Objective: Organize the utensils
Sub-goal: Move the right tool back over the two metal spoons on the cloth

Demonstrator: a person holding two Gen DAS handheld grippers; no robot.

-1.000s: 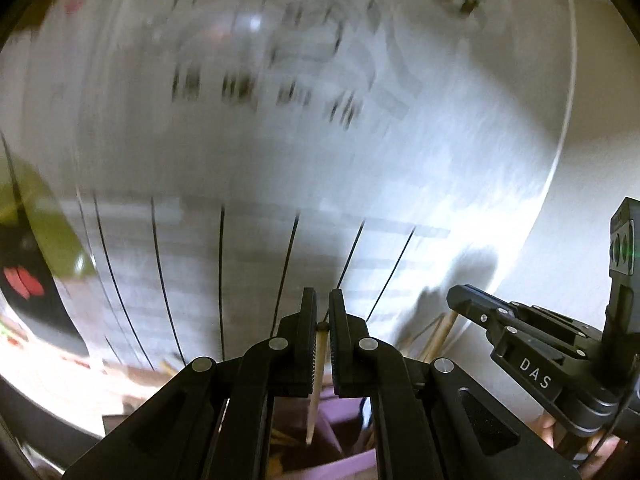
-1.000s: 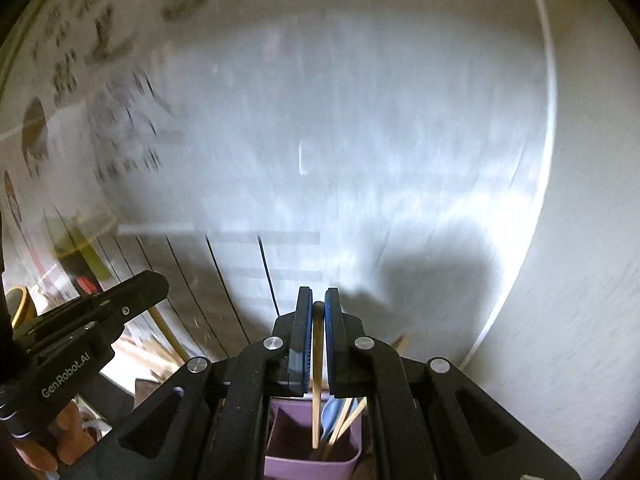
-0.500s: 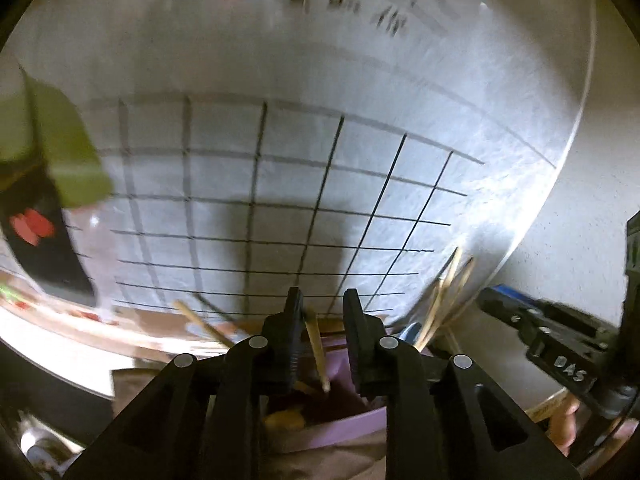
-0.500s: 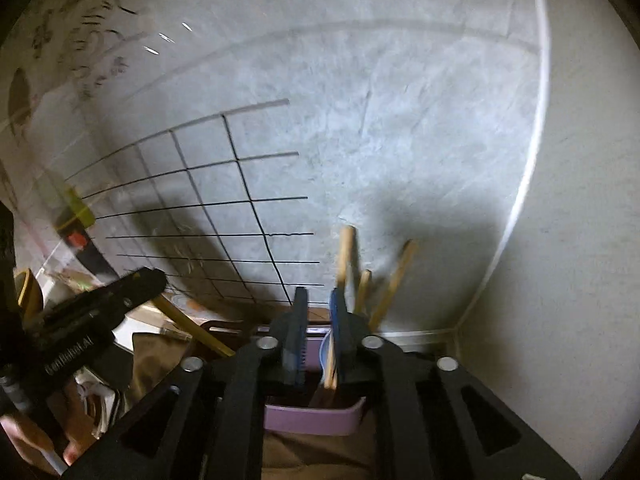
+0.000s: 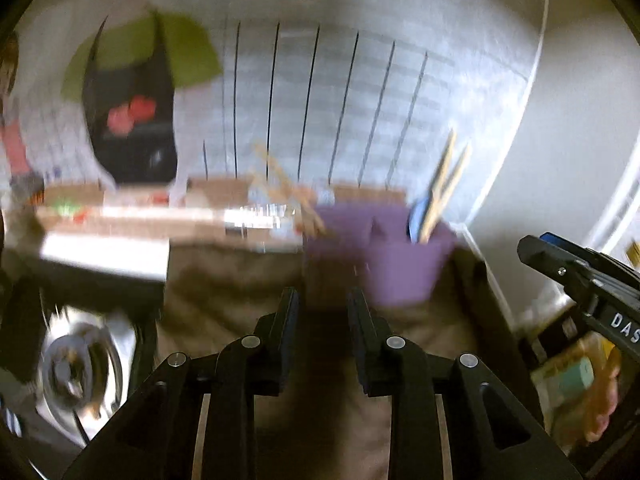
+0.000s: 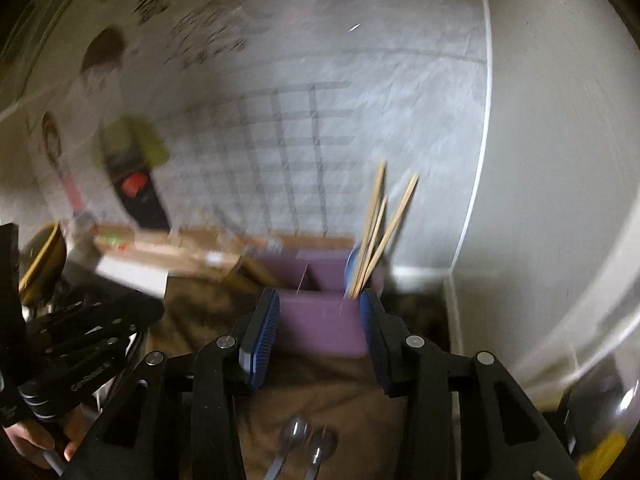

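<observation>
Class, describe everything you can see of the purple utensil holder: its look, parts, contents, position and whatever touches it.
The purple utensil holder looks like matte plastic, boxy, open-topped, with an inner divider splitting it into compartments. It stands upright on the brown cloth, near the wall corner. Several wooden chopsticks lean out of its right compartment beside something blue. The right gripper is open, its fingers framing the holder; contact is unclear.

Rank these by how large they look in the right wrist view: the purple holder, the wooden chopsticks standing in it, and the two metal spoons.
1. purple holder, partly hidden by the gripper.
2. wooden chopsticks.
3. metal spoons, cut off at the frame's bottom edge and nearer the camera, so their rank is unsure.
</observation>
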